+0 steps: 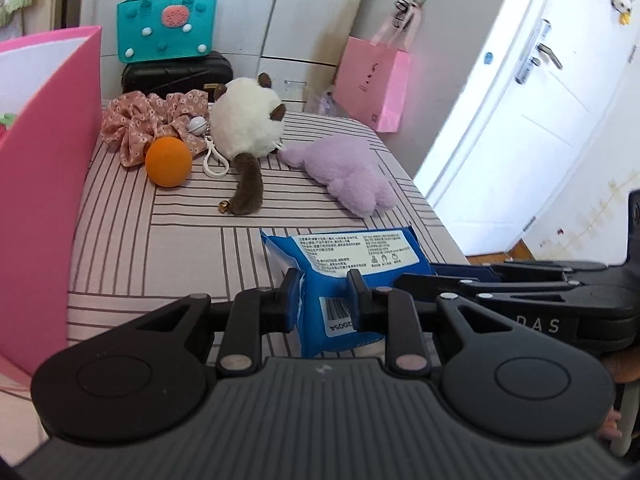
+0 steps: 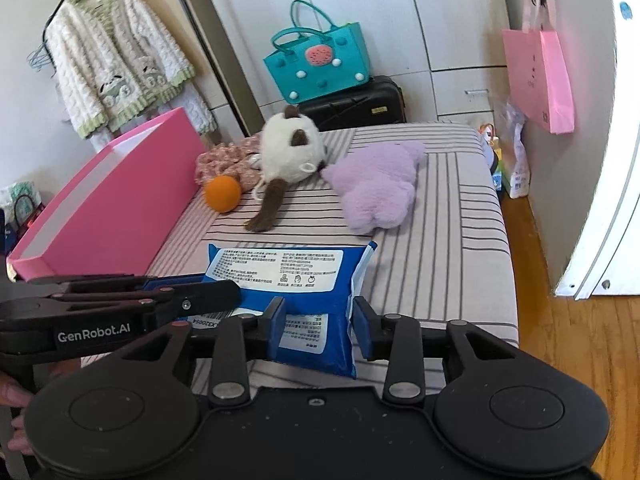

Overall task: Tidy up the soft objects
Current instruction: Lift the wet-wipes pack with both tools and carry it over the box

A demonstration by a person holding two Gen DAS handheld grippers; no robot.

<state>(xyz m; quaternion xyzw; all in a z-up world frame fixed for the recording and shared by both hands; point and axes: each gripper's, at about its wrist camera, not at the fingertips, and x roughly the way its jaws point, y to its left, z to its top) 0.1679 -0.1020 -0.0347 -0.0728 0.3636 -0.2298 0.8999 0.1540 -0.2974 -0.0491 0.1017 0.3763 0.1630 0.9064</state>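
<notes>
A blue wipes pack point(image 1: 348, 252) point(image 2: 280, 268) is lifted a little over the striped bed point(image 1: 160, 248) point(image 2: 460, 216). My left gripper point(image 1: 323, 300) is shut on its near left end, and the pack bulges between the pads. My right gripper point(image 2: 320, 324) brackets the pack's near right end; its pads stand at the sides without squeezing, so it is open. Each gripper shows side-on in the other's view: the left gripper point(image 2: 224, 292) and the right gripper point(image 1: 416, 276). Farther back lie an orange ball point(image 1: 168, 162) point(image 2: 223, 194), a white-and-brown cat plush point(image 1: 246, 124) point(image 2: 290, 148), a purple plush point(image 1: 348, 172) point(image 2: 378, 184) and a floral scrunchie point(image 1: 140, 120).
A tall pink box point(image 1: 44, 160) point(image 2: 112, 200) stands open along the bed's left side. A teal bag point(image 1: 168, 26) sits on a black case point(image 1: 176, 74) behind the bed. A pink paper bag point(image 1: 374, 84) hangs at the right, near a white door point(image 1: 520, 120). The bed's right edge drops to a wooden floor point(image 2: 560, 340).
</notes>
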